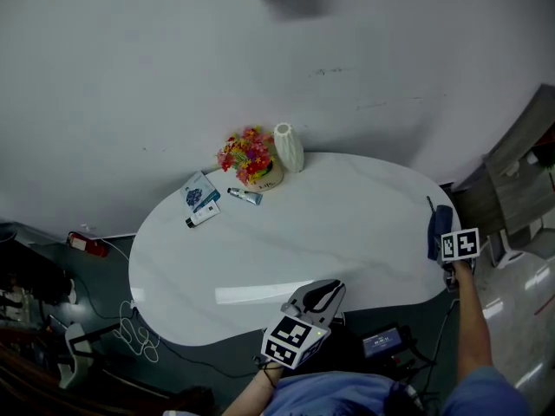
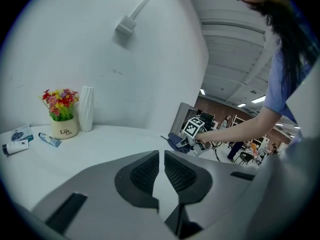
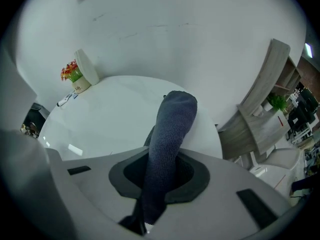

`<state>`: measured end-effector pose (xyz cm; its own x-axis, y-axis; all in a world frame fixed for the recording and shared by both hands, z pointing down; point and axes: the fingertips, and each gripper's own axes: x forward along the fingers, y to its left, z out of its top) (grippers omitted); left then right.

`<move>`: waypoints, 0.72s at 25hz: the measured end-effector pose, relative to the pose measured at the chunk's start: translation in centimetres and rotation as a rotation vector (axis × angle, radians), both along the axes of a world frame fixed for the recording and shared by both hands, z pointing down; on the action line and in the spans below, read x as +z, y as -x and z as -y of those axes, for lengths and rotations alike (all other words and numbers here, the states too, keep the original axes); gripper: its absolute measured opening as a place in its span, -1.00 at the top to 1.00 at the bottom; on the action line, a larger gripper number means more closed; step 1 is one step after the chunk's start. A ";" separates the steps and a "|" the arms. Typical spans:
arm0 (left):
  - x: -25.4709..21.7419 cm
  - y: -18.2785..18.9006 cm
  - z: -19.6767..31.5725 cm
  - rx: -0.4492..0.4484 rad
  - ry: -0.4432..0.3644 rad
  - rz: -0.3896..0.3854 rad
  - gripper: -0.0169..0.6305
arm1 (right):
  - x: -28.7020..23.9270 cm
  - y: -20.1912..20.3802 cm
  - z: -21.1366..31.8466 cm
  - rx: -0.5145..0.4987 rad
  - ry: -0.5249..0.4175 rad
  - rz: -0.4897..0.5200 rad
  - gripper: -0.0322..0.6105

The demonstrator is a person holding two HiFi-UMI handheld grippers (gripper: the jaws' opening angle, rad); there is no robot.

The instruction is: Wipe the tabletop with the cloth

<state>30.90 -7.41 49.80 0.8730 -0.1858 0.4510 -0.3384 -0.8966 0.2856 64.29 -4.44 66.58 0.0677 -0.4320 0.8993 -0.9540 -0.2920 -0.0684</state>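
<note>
My right tongs (image 3: 160,171) are clamped on the blue cloth (image 3: 172,116), over the table's (image 1: 286,232) right edge. My left tongs (image 2: 161,173) are closed and empty. Risk: the cloth is bunched narrow, so strokes may leave strips unwiped; a far sweep could topple the vase (image 1: 289,148).

The only words I can read are on the little flower pot (image 2: 65,130) at the far side of the table (image 2: 110,146): "Life", with a smaller "Life" under it. The packet (image 2: 17,134) and the tube (image 2: 50,140) beside it carry print, but it's too small to read
</note>
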 end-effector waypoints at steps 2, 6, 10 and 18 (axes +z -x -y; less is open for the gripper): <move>0.2 0.5 0.2 -0.014 0.000 0.010 0.83 | 0.1 -1.2 -0.6 0.020 0.006 -0.004 0.71; 0.7 2.0 0.6 -0.052 0.004 0.022 0.83 | 0.3 -1.9 -0.9 0.057 -0.002 0.009 0.71; 0.6 3.7 1.1 -0.096 0.000 0.025 0.83 | -0.3 -0.5 -0.3 0.045 -0.013 0.012 0.71; 0.4 9.3 1.7 -0.178 -0.002 0.008 0.83 | -3.1 8.1 2.6 -0.057 -0.089 0.060 0.71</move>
